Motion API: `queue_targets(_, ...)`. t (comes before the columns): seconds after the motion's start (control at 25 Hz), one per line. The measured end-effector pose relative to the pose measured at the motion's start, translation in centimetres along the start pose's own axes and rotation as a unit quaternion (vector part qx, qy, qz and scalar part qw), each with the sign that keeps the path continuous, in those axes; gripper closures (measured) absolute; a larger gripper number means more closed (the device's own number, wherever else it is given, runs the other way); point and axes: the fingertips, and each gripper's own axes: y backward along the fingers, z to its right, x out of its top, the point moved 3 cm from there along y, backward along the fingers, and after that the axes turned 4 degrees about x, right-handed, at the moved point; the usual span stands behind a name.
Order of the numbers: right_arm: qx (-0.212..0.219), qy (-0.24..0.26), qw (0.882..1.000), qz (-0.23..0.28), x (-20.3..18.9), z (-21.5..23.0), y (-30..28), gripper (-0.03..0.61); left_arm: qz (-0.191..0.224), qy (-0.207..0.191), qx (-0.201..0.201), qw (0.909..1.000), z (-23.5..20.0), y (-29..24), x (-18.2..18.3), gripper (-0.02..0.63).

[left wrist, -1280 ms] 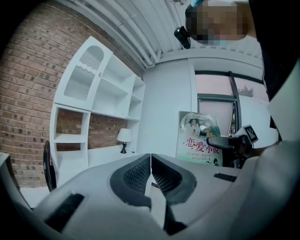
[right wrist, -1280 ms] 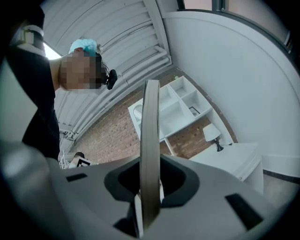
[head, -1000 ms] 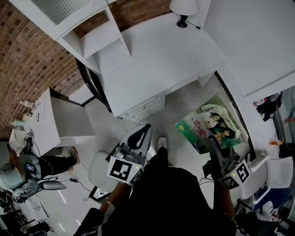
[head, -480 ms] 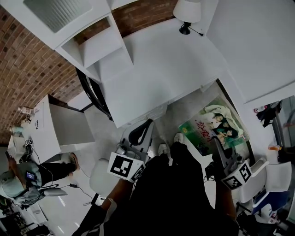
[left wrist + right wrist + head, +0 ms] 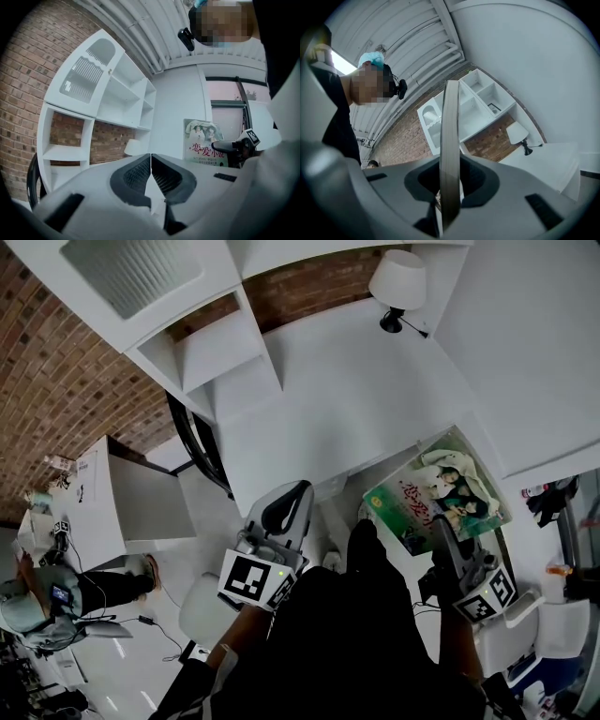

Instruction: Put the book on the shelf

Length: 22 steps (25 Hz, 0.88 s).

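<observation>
"The book [image 5: 439, 500], where is it at this moment?"

"Low on the right of the head view, off the ground and not on any surface. The right gripper [image 5: 442, 532] has it by the bottom edge. In the right gripper view the pages run edge-on straight up between the two jaws, and both pads press on it."

"And the other one?"

"The left gripper [image 5: 289, 501], at lower centre, has its jaws drawn together with nothing between them. Its own view shows the book's cover upright at centre right."

"So which step is this?"

"I'd call it the carry. The book is grasped and lifted but well short of its place. Beyond it the white desk [image 5: 347, 399] fills the middle of the frame, with a lamp [image 5: 397, 282] at the top right. The shelf [image 5: 211, 343] stands at the upper left, against the brick wall, well apart from the book."

"What does the next move ask for?"

"Probably a long reach up and left across the desk with the grip kept firm. The book needs to stay upright and go into an open compartment edge first. The jaws should part only once it rests there. The free gripper could steady it."
</observation>
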Motion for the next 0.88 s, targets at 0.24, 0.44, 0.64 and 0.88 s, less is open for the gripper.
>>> queue_targets(0.24,0.014,-0.024,1.000,-0.012,0.1,3.0,-2.0,0.500,-0.019,0.007,0.007,0.9998,-0.4,-3.2,-1.2,0.594)
queue_targets(0.44,0.032,-0.013,0.999,-0.016,1.1,6.2,-3.6,0.500,-0.026,0.000,0.007,0.9996,-0.4,-6.9,-1.5,0.594)
queue_targets(0.64,0.048,-0.037,0.998,-0.009,3.8,9.7,-7.5,0.500,-0.036,-0.004,0.020,0.9991,-1.2,-12.0,-0.9,0.594)
queue_targets(0.88,0.069,-0.012,0.997,-0.036,4.9,15.0,-8.9,0.500,-0.029,-0.005,0.038,0.9988,-1.3,-17.2,0.5,0.594)
